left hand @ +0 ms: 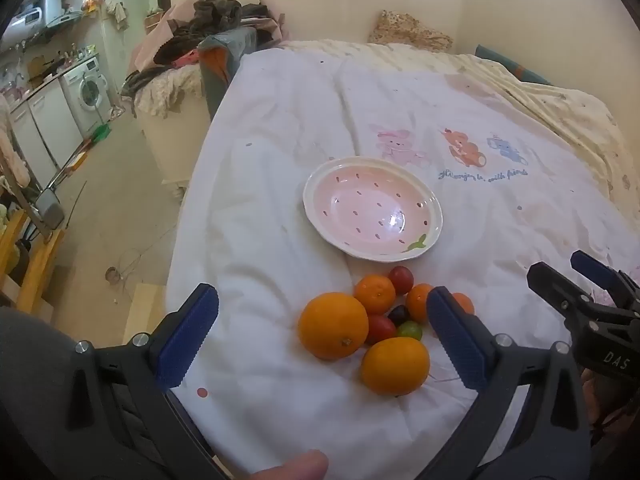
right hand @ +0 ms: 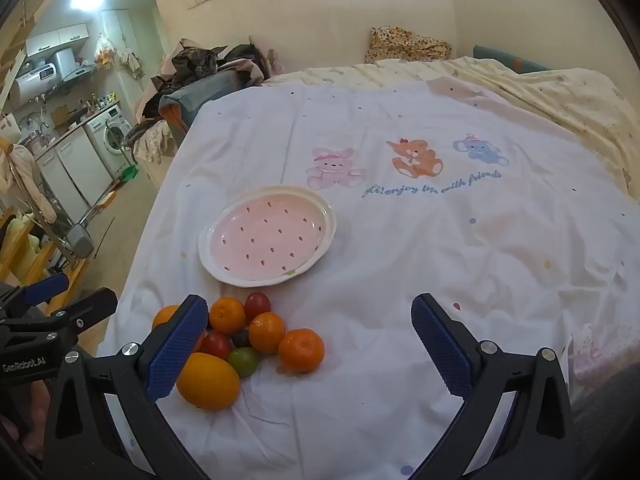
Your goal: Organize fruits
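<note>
While fruits [left hand: 372, 320] cluster beside plate [left hand: 372, 216] (empty), both grippers gape.

glossy glazed plate [left hand: 320, 208] on crumpled cloth sheet [left hand: 480, 220].

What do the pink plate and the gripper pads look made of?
Pink plate: likely glazed ceramic, with a glossy highlight, a cream scalloped rim and painted seed specks. Left gripper and right gripper pads: probably blue rubber or soft plastic, matte, with a ridged or dimpled texture on black plastic-looking arms.
</note>
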`<state>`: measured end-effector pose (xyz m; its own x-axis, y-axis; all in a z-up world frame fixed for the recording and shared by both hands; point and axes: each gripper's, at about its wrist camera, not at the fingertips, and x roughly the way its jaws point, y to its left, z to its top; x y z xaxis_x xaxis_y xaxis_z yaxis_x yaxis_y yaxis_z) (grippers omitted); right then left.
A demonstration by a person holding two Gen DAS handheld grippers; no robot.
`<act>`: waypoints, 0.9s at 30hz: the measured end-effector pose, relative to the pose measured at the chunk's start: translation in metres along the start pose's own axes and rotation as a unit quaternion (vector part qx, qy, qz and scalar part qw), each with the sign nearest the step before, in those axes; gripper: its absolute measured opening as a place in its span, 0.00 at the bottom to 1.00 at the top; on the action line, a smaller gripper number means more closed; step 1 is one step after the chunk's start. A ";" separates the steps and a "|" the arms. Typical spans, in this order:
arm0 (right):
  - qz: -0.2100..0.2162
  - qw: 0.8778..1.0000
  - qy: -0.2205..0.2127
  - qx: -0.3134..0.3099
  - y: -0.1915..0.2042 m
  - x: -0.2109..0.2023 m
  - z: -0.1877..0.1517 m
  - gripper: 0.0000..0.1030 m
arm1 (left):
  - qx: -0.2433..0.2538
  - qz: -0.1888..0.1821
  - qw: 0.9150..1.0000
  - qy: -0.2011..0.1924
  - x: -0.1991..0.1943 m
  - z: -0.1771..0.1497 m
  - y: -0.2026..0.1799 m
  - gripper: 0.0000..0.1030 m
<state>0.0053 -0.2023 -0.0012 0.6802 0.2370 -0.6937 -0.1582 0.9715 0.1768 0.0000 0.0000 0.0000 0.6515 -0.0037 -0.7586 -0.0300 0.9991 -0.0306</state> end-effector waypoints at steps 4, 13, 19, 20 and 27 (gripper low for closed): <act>-0.002 1.000 0.002 -0.001 0.000 0.000 0.000 1.00 | -0.003 -0.003 1.000 0.000 0.000 0.000 0.000 0.99; -0.004 1.000 -0.003 0.001 -0.002 -0.003 0.001 1.00 | -0.001 0.002 1.000 -0.002 -0.001 0.000 0.000 0.99; -0.006 1.000 -0.001 -0.001 0.001 0.001 0.000 1.00 | -0.006 0.004 1.000 0.000 0.000 0.000 0.003 0.99; -0.005 1.000 -0.001 0.000 0.000 -0.001 0.000 1.00 | -0.006 0.004 1.000 0.000 0.002 -0.001 0.004 0.99; -0.003 1.000 -0.001 -0.002 -0.002 -0.002 0.000 1.00 | -0.006 0.004 1.000 0.000 0.002 0.000 0.003 0.99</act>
<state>0.0038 -0.2044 -0.0001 0.6825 0.2303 -0.6937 -0.1568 0.9731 0.1687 0.0009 0.0032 -0.0018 0.6505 0.0052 -0.7595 -0.0448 0.9985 -0.0316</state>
